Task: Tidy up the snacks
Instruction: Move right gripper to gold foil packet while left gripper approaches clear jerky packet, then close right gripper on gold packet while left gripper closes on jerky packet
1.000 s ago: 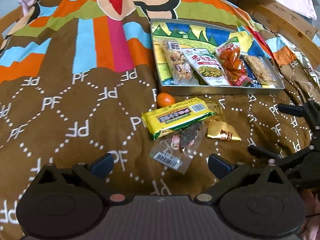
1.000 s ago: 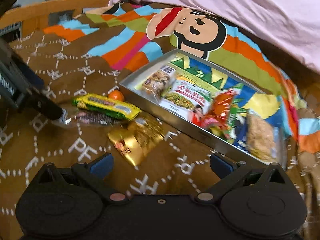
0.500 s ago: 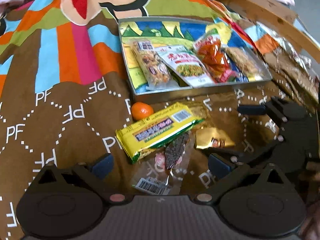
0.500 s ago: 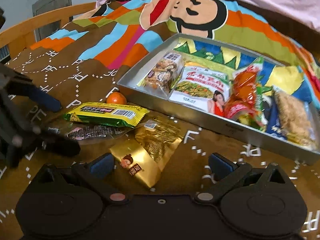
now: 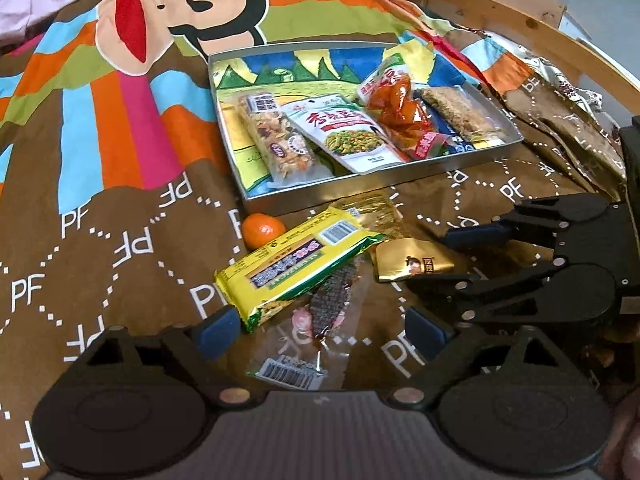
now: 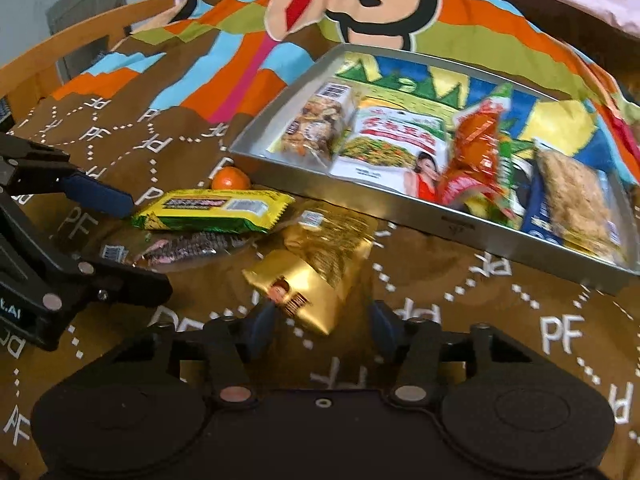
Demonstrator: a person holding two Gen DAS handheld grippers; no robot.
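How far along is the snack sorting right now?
Partway. Done: four packets already lie in the metal tray. In hand: right tongs are closing around the gold packet, not yet gripping; left tongs are closing over the clear packet. Left on the blanket: yellow bar, orange, second gold packet.

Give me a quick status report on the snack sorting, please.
Right gripper closing around gold packet, not yet clamped. Left gripper closing over clear packet. Yellow packet overlaps it.
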